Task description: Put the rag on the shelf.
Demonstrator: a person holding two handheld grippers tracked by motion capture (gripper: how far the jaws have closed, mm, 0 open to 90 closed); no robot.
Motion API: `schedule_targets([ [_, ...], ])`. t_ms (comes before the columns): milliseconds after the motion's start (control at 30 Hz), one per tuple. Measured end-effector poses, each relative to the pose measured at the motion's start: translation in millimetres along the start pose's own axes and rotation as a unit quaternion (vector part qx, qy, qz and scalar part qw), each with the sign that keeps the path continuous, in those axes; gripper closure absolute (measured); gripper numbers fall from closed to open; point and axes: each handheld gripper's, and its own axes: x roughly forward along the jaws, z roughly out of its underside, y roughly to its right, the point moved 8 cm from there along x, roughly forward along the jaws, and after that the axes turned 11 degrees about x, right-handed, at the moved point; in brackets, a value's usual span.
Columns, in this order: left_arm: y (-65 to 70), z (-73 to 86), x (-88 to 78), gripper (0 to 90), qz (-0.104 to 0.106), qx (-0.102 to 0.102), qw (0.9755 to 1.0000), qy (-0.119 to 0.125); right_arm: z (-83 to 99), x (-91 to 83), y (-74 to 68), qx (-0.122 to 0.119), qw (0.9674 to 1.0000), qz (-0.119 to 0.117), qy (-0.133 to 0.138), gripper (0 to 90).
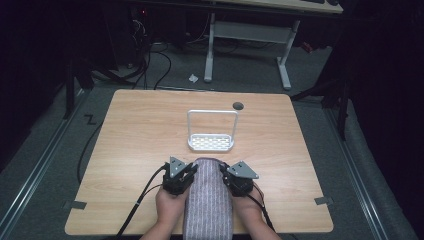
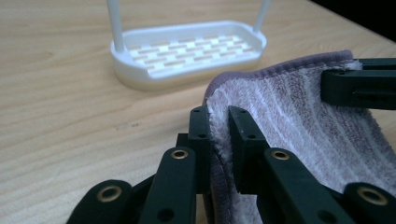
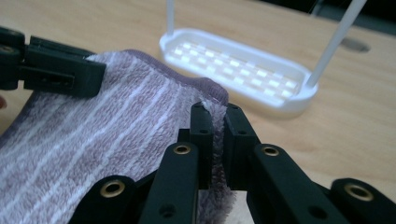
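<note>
here, towel [image 1: 207,200] corners pinched between both grippers' fingers [image 2: 201,140]

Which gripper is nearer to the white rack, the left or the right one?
Roughly equal; I cannot pick one. The left gripper pinches the towel's left corner, the right gripper its right corner, both just short of the white rack.

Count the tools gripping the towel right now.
2. The left tool is clamped on the towel's left far corner, and the right tool on its right far corner, just short of the white rack.
</note>
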Motion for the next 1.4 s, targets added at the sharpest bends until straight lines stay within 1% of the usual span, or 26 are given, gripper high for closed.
schedule_targets([
  [33, -0.2, -2.6, -1.3, 80.1, -0.001, -0.003, 1.0000, 0.005, 0.0, 0.0, 0.0, 0.000, 1.0000, 0.000, 0.000, 84.3],
  [67, -0.6, -7.2, -4.1, 80.0, -0.003, -0.004, 0.9999, 0.013, -6.5, -2.5, 0.2, 0.007, 0.9999, 0.000, 0.013, 84.3],
  [133, -0.4, -14.8, -8.2, 80.0, -0.008, 0.005, 0.9997, 0.022, -9.5, -3.9, 0.3, 0.007, 0.9998, 0.002, 0.018, 84.3],
  [200, 0.2, -25.1, -13.3, 80.0, -0.014, 0.016, 0.9991, 0.036, -19.7, -9.3, -0.5, 0.003, 0.9994, 0.002, 0.035, 84.3],
  [267, 0.9, -32.9, -17.0, 80.0, -0.009, 0.017, 0.9987, 0.048, -26.8, -13.1, -0.6, 0.001, 0.9989, 0.002, 0.047, 84.4],
  [300, 0.9, -32.9, -17.0, 80.0, -0.009, 0.017, 0.9987, 0.048, -26.8, -13.1, -0.6, 0.001, 0.9989, 0.002, 0.047, 84.4],
  [367, 1.0, -44.0, -22.9, 80.0, -0.010, 0.023, 0.9976, 0.064, -36.0, -18.4, -0.4, 0.000, 0.9982, 0.004, 0.059, 84.3],
  [400, 1.0, -44.0, -22.9, 80.0, -0.010, 0.023, 0.9976, 0.064, -36.0, -18.4, -0.4, 0.000, 0.9982, 0.004, 0.059, 84.3],
  [567, 0.6, -62.3, -31.3, 80.0, -0.020, 0.034, 0.9956, 0.085, -53.8, -27.5, -1.3, -0.006, 0.9965, 0.003, 0.083, 84.3],
  [600, 0.5, -65.7, -32.6, 80.0, -0.019, 0.034, 0.9953, 0.089, -61.5, -31.3, -2.2, -0.008, 0.9957, 0.002, 0.093, 84.4],
  [667, -0.1, -72.0, -35.3, 80.0, -0.021, 0.035, 0.9946, 0.096, -65.4, -33.3, -2.8, -0.008, 0.9951, 0.002, 0.098, 84.3],
  [700, -0.3, -74.8, -36.3, 80.0, -0.021, 0.037, 0.9943, 0.097, -72.9, -37.2, -4.5, -0.011, 0.9942, -0.001, 0.107, 84.3],
  [733, -0.7, -77.5, -37.5, 80.0, -0.023, 0.041, 0.9940, 0.099, -72.9, -37.2, -4.5, -0.011, 0.9942, -0.001, 0.107, 84.3],
  [900, -1.7, -94.4, -47.0, 80.1, -0.025, 0.046, 0.9914, 0.120, -90.5, -46.8, -10.2, -0.020, 0.9915, -0.008, 0.129, 84.3],
  [933, -1.3, -101.3, -51.3, 80.1, -0.026, 0.049, 0.9900, 0.130, -95.8, -49.9, -12.2, -0.022, 0.9906, -0.010, 0.134, 84.3],
  [967, -1.3, -101.3, -51.3, 80.2, -0.026, 0.049, 0.9900, 0.130, -95.8, -49.9, -12.2, -0.022, 0.9906, -0.010, 0.134, 84.3],
  [1000, -0.4, -106.9, -54.5, 80.2, -0.026, 0.055, 0.9889, 0.136, -102.0, -52.9, -13.8, -0.024, 0.9896, -0.012, 0.141, 84.3],
  [1033, -0.4, -106.9, -54.5, 80.3, -0.026, 0.055, 0.9889, 0.136, -102.0, -52.9, -13.8, -0.024, 0.9896, -0.012, 0.141, 84.3],
  [1167, 0.2, -120.5, -60.3, 80.3, -0.026, 0.061, 0.9872, 0.145, -114.3, -56.2, -14.2, -0.026, 0.9881, -0.012, 0.151, 84.4],
  [1200, 0.7, -126.6, -63.7, 80.3, -0.026, 0.061, 0.9859, 0.153, -120.1, -59.0, -14.2, -0.023, 0.9877, -0.013, 0.154, 84.4],
  [1233, 0.7, -126.6, -63.7, 80.3, -0.026, 0.061, 0.9859, 0.153, -120.1, -59.0, -14.2, -0.023, 0.9877, -0.013, 0.154, 84.4],
  [1267, 1.2, -130.2, -65.5, 80.3, -0.027, 0.063, 0.9851, 0.158, -127.0, -62.6, -14.7, -0.026, 0.9863, -0.013, 0.162, 84.4],
  [1300, 1.5, -133.7, -67.2, 80.3, -0.027, 0.065, 0.9843, 0.162, -127.0, -62.6, -14.7, -0.026, 0.9863, -0.013, 0.162, 84.4],
  [1333, 1.6, -137.2, -68.8, 80.3, -0.027, 0.065, 0.9836, 0.166, -134.9, -66.4, -14.9, -0.027, 0.9849, -0.013, 0.170, 84.4],
  [1367, 1.5, -140.6, -70.4, 80.3, -0.026, 0.064, 0.9829, 0.171, -134.9, -66.4, -14.9, -0.027, 0.9849, -0.013, 0.170, 84.4],
  [1400, 0.7, -144.4, -72.6, 80.3, -0.028, 0.063, 0.9821, 0.175, -139.3, -68.4, -14.8, -0.027, 0.9840, -0.013, 0.176, 84.4],
])
